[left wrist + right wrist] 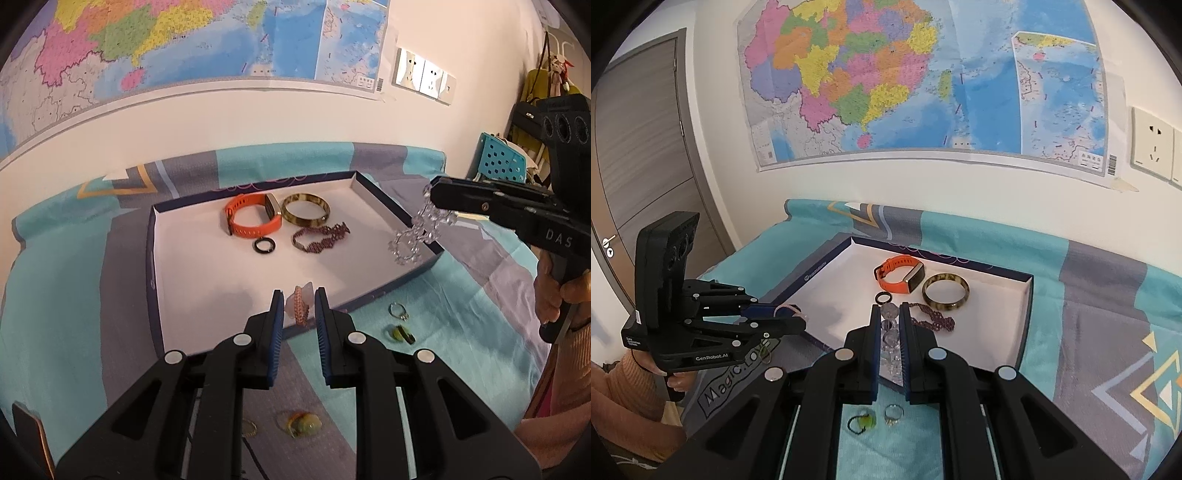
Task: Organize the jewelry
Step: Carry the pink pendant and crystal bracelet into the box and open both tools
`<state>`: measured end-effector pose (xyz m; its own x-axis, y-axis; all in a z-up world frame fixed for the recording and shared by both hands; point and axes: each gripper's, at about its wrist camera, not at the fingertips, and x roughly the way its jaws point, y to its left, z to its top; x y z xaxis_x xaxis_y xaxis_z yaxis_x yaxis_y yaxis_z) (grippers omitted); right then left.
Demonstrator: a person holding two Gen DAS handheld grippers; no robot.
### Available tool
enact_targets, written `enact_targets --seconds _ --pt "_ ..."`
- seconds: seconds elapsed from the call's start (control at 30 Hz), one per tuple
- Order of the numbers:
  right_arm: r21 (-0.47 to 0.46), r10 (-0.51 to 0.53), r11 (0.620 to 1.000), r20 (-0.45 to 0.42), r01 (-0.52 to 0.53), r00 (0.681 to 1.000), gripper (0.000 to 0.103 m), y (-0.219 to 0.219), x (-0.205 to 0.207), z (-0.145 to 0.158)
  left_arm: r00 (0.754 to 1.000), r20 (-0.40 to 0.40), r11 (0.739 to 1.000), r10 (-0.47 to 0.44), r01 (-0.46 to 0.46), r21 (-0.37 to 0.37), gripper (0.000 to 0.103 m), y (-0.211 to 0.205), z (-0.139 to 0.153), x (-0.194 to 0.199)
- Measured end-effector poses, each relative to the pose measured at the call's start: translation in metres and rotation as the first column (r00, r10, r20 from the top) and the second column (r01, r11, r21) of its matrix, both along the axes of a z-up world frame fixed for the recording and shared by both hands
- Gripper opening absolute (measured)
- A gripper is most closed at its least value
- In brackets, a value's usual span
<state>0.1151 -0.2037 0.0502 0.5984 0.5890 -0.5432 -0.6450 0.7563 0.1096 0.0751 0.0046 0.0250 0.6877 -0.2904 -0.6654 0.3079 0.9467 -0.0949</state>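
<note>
Two black handheld grippers hover by the shallow navy, white-lined cardboard tray (157, 266): the left gripper (299, 295) pinches a pink braided bracelet (301, 308) over its near edge, the right gripper (888, 314) clamps a dangling clear crystal bead bracelet (413, 236).

Wall map (923, 85), sockets (424, 75), door (642, 147)

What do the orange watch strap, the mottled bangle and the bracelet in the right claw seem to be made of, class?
Orange watch strap: probably silicone or rubber, matte, with punched holes.
Mottled bangle: rigid and glossy, tortoiseshell-patterned; resin or stone, hard to tell.
Bracelet hanging from the right claw: clear faceted beads that glint, glass or acrylic crystal.
</note>
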Motion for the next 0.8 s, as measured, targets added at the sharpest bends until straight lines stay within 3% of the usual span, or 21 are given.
enact_targets --seconds 0.23,0.8 --pt "0.011 0.014 1.0 -0.024 -0.014 1.0 0.008 0.011 0.018 -0.005 1.0 -0.005 1.0 0.009 -0.009 0.011 0.018 -0.002 0.0 0.018" --pt "0.035 0.026 0.999 -0.103 -0.022 0.994 0.008 0.04 0.064 -0.025 0.992 -0.108 0.998 0.061 -0.057 0.038 0.018 -0.003 -0.026 0.073"
